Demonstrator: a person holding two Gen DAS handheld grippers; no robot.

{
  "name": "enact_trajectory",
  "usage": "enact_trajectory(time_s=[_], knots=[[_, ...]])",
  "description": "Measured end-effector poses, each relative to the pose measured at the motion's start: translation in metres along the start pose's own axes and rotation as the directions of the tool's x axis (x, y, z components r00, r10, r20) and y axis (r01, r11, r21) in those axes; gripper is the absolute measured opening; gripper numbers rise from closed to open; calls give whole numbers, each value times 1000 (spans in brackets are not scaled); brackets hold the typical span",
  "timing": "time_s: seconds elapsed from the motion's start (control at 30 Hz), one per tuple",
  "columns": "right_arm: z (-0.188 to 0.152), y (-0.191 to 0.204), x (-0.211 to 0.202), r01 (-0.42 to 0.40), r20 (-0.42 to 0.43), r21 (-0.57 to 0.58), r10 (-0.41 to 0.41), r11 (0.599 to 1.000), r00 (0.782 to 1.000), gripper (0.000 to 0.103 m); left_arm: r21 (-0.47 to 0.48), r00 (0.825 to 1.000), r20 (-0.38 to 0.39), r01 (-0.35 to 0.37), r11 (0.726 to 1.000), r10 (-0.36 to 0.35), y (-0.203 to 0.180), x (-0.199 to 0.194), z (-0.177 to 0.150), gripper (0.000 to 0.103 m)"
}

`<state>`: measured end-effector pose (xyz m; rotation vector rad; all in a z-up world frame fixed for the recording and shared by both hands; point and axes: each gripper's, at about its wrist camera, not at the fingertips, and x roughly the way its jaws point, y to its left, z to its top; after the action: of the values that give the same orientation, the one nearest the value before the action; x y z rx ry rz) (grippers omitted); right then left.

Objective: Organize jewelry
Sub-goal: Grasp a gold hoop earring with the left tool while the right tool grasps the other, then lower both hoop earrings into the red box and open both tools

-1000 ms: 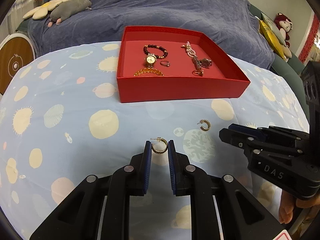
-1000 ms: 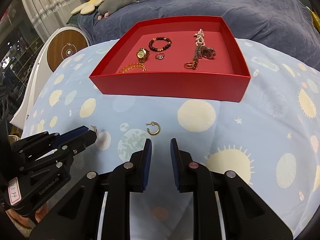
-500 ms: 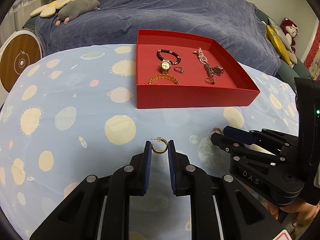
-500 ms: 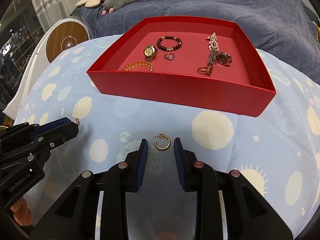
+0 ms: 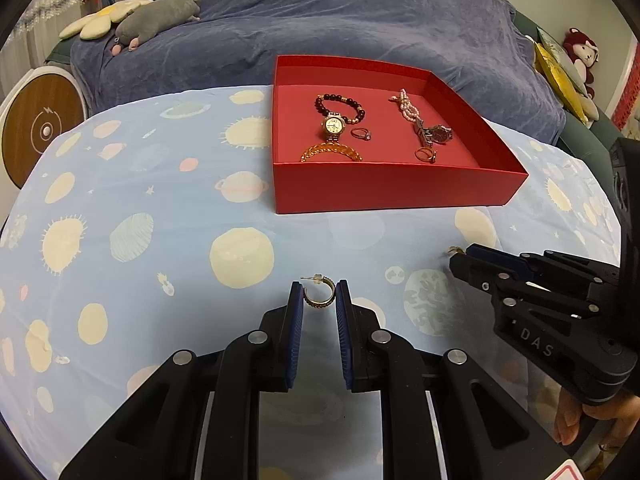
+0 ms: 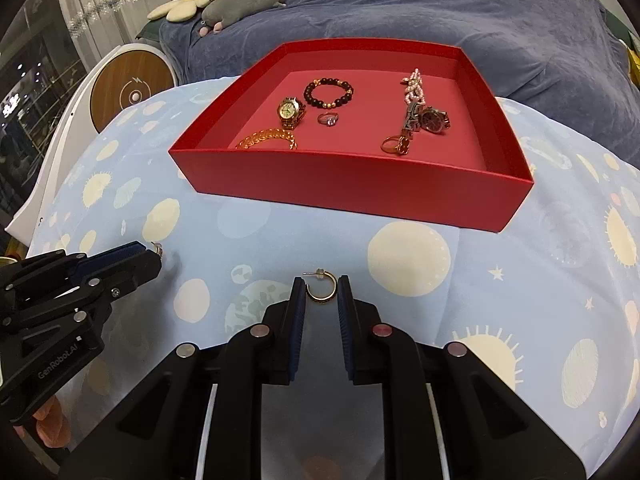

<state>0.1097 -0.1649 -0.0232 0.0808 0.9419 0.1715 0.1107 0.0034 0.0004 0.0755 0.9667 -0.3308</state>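
Observation:
Two gold hoop earrings lie on the blue planet-print cloth. One earring (image 5: pixel 319 293) sits between the tips of my left gripper (image 5: pixel 319 295), whose jaws stand a little wider than the hoop. The other earring (image 6: pixel 321 287) sits between the tips of my right gripper (image 6: pixel 321 290), also open around it. A red tray (image 5: pixel 392 188) stands beyond, holding a gold watch (image 5: pixel 333 125), a bead bracelet (image 5: pixel 340 103), a ring (image 5: pixel 361 133), a gold chain (image 5: pixel 331 153) and a pearl strand with a dark watch (image 5: pixel 439 133). The tray also shows in the right wrist view (image 6: pixel 352 188).
A bed with a dark blue blanket (image 5: pixel 360 12) rises behind the table, with plush toys (image 5: pixel 156 16) on it. A round wooden-faced device (image 5: pixel 40 128) stands at the left. The right gripper shows at the right of the left wrist view (image 5: pixel 460 260).
Both grippers have moved forward toward the tray. The right gripper has closed in on its earring, which now lies between its tips. The left earring stays between the left tips.

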Motion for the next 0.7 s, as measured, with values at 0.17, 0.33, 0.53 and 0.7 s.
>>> enact_trajectory(time_s=[0.17,0.33,0.53,0.7], knots=[[3,-4,-17,-10,32,12,9,1000,999,16,11,1000,5,-10,1000,10,-1,1,1,14],[5,-10,-30,-12,52,34,10,999,999,16,29,1000,14,-17,999,16,-7,1,1,14],[7,-17,-37,-11,70,52,7,999,998,16,56,999,42,-37,998,34,-15,-2,4,14],[9,-21,-41,-9,83,62,4,998,997,16,63,997,61,-42,997,38,-19,-4,8,14]])
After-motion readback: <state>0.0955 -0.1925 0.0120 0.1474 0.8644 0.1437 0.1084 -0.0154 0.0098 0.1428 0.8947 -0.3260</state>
